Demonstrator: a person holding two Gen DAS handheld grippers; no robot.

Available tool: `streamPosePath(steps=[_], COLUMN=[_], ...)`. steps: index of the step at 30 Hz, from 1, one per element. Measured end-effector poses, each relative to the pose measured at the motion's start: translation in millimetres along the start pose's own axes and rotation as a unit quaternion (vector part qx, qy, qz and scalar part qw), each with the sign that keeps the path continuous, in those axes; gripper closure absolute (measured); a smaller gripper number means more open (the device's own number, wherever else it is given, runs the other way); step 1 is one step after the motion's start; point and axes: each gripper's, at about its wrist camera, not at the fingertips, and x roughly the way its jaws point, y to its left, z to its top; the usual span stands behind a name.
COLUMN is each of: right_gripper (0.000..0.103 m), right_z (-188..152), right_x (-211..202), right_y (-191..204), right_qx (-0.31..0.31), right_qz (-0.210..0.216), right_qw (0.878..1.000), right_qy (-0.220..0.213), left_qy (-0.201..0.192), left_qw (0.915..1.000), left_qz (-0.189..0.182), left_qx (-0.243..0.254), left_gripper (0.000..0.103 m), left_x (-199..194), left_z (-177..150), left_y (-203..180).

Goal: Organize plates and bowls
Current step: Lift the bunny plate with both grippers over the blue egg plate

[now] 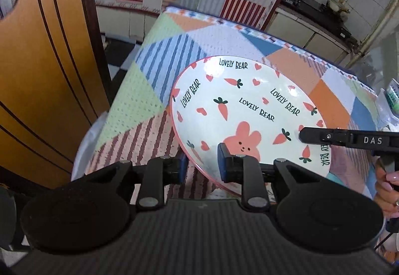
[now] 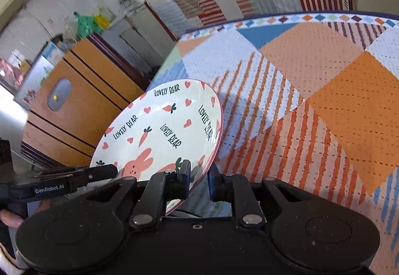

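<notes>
The left gripper (image 1: 202, 165) is clamped on the near rim of the plate (image 1: 249, 110): one blue-padded finger (image 1: 224, 162) lies on the plate's upper face beside the pink rabbit, the other sits under the rim. The right gripper (image 2: 198, 180) is likewise closed on the same plate (image 2: 162, 130), with one finger (image 2: 184, 175) on the printed face and its mate behind the rim on the underside. In the left wrist view the right gripper (image 1: 306, 135) reaches in from the right edge, its black finger marked "DAS" lying across the plate's right rim. In the right wrist view the left gripper (image 2: 109, 172) comes in from the left, marked "GenRobot.AI", touching the rim near the rabbit.

The plate is white and shallow with a thin pink edge, printed with a pink rabbit, orange carrots, small pink hearts and the words "LOVELY BEAR" repeated in dark letters. It is held tilted over the counter (image 1: 154, 90), which is covered in a patchwork cloth of orange, blue, green and striped panels; whether its far edge touches the cloth cannot be told. A brown wooden cabinet (image 1: 45, 70) stands to the left of the counter.
</notes>
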Motion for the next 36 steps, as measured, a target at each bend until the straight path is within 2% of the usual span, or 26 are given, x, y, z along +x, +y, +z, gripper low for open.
streamPosePath(steps=[5, 11, 20, 23, 29, 36], right_gripper=[0.084, 0.084, 0.081, 0.081, 0.081, 0.081], right_z=[0.7, -0.7, -26.5, -35.3, -59.3, -92.6], right_x=[-32.3, -79.1, -133.8, -147.5, -164.0, -170.0], right_y=[17.8, 44.9, 72.8, 79.0, 71.8, 56.6], right_qx=[-0.012, -0.047, -0.076, -0.092, -0.085, -0.050], right_qz=[0.003, -0.006, -0.001, -0.011, -0.014, -0.019], right_qw=[1.000, 0.999, 0.997, 0.995, 0.996, 0.998], right_qy=[-0.019, -0.024, -0.027, -0.028, -0.038, -0.024], left_qy=[-0.015, -0.028, -0.052, -0.053, -0.042, -0.001], left_qw=[0.9997, 0.9992, 0.9971, 0.9970, 0.9968, 0.9965], left_qz=[-0.017, -0.020, -0.013, -0.024, -0.037, -0.059], left_qx=[0.008, 0.021, 0.054, 0.051, 0.057, 0.060], left_gripper=[0.080, 0.080, 0.080, 0.079, 0.079, 0.080], left_x=[-36.8, -83.7, -145.3, -152.2, -154.8, -141.2], left_z=[-1.0, -5.2, -30.3, -40.7, -62.3, -85.6], left_y=[-10.2, -34.3, -64.7, -70.1, -79.4, -83.1])
